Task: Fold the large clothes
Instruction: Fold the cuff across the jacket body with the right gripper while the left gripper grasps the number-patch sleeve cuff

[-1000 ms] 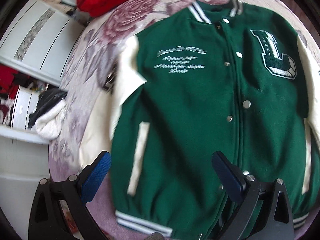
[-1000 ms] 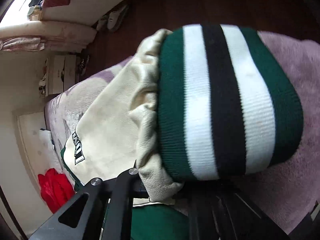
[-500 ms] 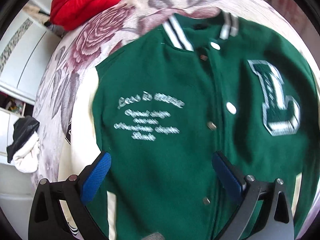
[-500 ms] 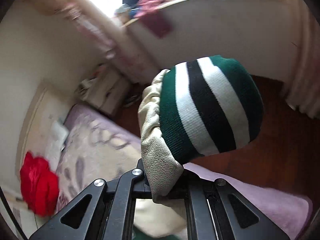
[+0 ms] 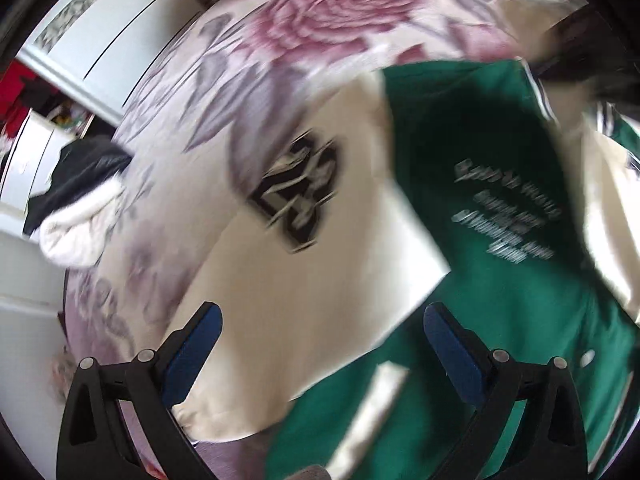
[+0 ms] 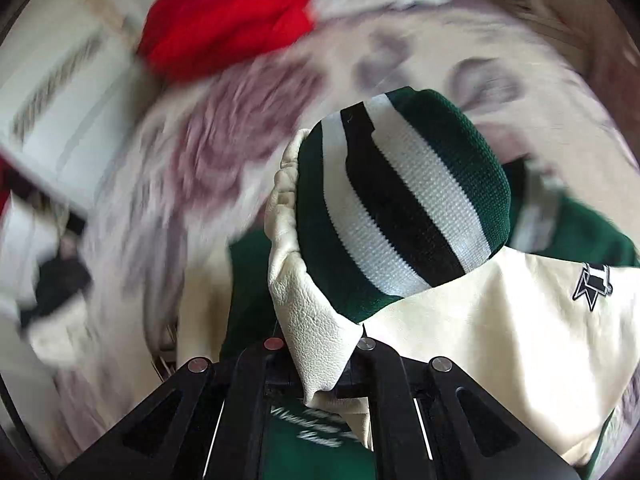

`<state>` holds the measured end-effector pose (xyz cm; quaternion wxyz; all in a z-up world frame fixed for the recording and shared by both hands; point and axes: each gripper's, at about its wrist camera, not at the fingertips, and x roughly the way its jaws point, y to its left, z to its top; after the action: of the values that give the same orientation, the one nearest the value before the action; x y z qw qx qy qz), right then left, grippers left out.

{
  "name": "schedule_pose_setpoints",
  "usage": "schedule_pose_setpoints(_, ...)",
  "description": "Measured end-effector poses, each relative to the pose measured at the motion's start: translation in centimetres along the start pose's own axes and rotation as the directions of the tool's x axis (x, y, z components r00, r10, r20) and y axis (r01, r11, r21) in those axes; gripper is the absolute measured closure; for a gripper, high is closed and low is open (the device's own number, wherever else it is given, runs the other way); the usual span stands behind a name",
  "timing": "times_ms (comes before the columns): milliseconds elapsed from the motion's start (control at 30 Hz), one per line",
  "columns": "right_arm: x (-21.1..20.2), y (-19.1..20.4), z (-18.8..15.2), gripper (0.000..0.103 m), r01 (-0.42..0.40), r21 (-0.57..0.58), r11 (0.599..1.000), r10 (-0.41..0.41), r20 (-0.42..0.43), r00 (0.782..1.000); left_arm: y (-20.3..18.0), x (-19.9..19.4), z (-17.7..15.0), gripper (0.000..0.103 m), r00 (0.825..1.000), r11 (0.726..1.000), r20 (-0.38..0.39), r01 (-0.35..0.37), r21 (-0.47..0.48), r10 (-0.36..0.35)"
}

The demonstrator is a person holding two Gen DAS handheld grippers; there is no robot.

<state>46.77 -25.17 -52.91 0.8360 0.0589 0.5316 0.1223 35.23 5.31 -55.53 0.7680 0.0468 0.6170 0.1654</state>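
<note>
Left claw (image 5: 318, 354) hangs with its blue-padded fingers (image 5: 192, 354) spread wide and nothing between them, above the jacket's left sleeve (image 5: 304, 280), a cream leather panel with a dark number patch that lies flat, out to the side of the green body (image 5: 496, 272). Jacket is face up on the floral bedspread (image 5: 320, 12), snaps done up as far as the blur allows. Right claw (image 6: 320, 364) is clamped on the other sleeve (image 6: 472, 320) just below its striped cuff (image 6: 400, 196), holding it lifted over the chest lettering. Judgement: folding is at an early stage; one sleeve is being brought across the front, not yet laid down; the left sleeve is unfolded, and the body fold from hem to collar looks undone. Off the jacket: a red garment (image 6: 228, 20) at the head of the bed, and a black-and-white bundle (image 5: 76, 204) beyond the bed's edge by a white cabinet (image 5: 120, 40). No basket, bin or box shows in either view; cabinet contents cannot be made out through the motion blur.
</note>
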Motion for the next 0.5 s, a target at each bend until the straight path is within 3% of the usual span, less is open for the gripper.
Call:
schedule_pose_setpoints(67,6.0,3.9,-2.8,0.09,-0.021,-0.092,0.995,0.005,-0.172,0.985,1.7,0.7,-0.8,0.0,1.0,1.0,-0.028,-0.005,-0.015,0.005)
schedule_pose_setpoints(100,8.1,4.8,-4.7,0.079,-0.056,-0.089,0.994,0.03,-0.266,0.963,2.4,0.9,-1.3,0.0,0.999,1.0,-0.04,-0.005,-0.022,0.004)
schedule_pose_setpoints(133,8.8,4.9,-5.5,0.066,-0.095,-0.052,0.994,0.075,-0.308,0.948,2.9,1.0,-1.4,0.0,0.999,1.0,-0.047,-0.002,-0.027,0.001)
schedule_pose_setpoints(167,8.4,4.3,-6.2,0.059,-0.128,0.0,0.992,0.122,-0.314,0.942,3.4,1.1,-1.7,0.0,0.998,0.999,-0.055,0.003,-0.035,-0.005)
schedule_pose_setpoints(200,7.1,2.8,-7.1,0.044,-0.167,0.071,0.983,0.181,-0.299,0.937,3.8,1.1,-1.9,0.0,0.998,0.999,-0.061,0.011,-0.044,-0.014)
schedule_pose_setpoints(267,4.1,-0.4,-8.6,0.034,-0.216,0.23,0.949,0.268,-0.227,0.936,4.4,0.9,-2.4,0.0,0.997,0.998,-0.07,0.027,-0.059,-0.031)
schedule_pose_setpoints(333,1.0,-4.7,-10.2,0.031,-0.222,0.396,0.891,0.3,-0.146,0.943,4.6,0.8,-2.6,0.0,0.996,0.997,-0.082,0.042,-0.061,-0.047)
schedule_pose_setpoints(400,-1.6,-9.2,-13.3,0.03,-0.178,0.548,0.817,0.263,-0.081,0.961,4.5,0.5,-2.8,0.0,0.996,0.997,-0.079,0.047,-0.055,-0.052)
schedule_pose_setpoints(433,-2.0,-12.0,-15.8,0.029,-0.101,0.649,0.754,0.207,-0.089,0.974,4.6,0.4,-2.9,0.0,0.996,0.998,-0.078,0.047,-0.051,-0.051)
schedule_pose_setpoints(500,-1.5,-16.1,-19.3,0.029,-0.061,0.784,0.617,0.194,-0.076,0.978,5.0,0.5,-3.3,0.0,0.995,0.998,-0.084,0.045,-0.051,-0.049)
